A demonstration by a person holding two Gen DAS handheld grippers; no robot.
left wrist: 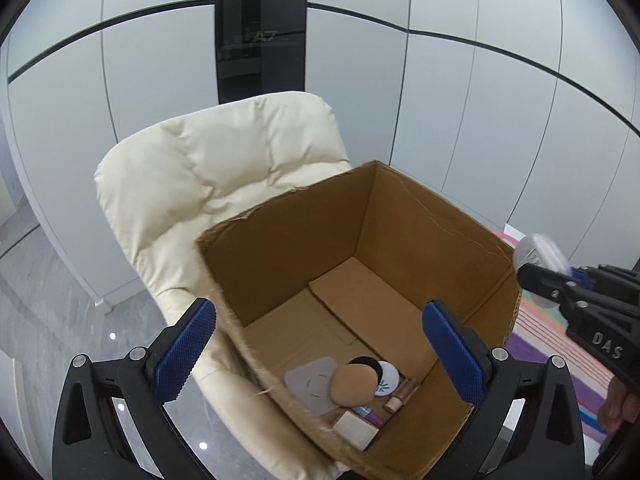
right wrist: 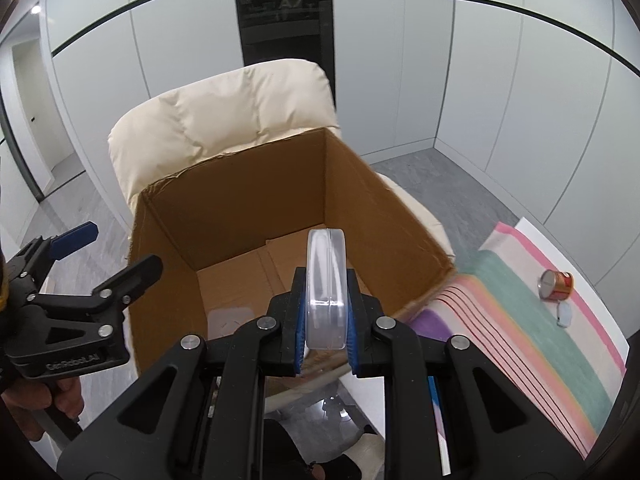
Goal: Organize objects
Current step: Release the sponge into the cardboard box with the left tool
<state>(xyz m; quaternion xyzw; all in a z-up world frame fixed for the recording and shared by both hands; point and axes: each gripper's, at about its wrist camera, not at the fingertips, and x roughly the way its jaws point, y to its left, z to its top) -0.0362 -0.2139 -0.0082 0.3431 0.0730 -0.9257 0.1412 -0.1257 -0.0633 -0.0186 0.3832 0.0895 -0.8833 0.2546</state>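
Note:
An open cardboard box stands on a cream armchair. In it lie a tan powder puff, a grey flat pad, a white round compact, a small tube and a white block. My left gripper is open and empty over the box's near left side. My right gripper is shut on a clear round plastic case, held on edge above the box's near right rim.
The cream armchair backs the box. To the right a striped cloth covers a table, with a small orange can and a small white piece on it. Grey floor lies to the left.

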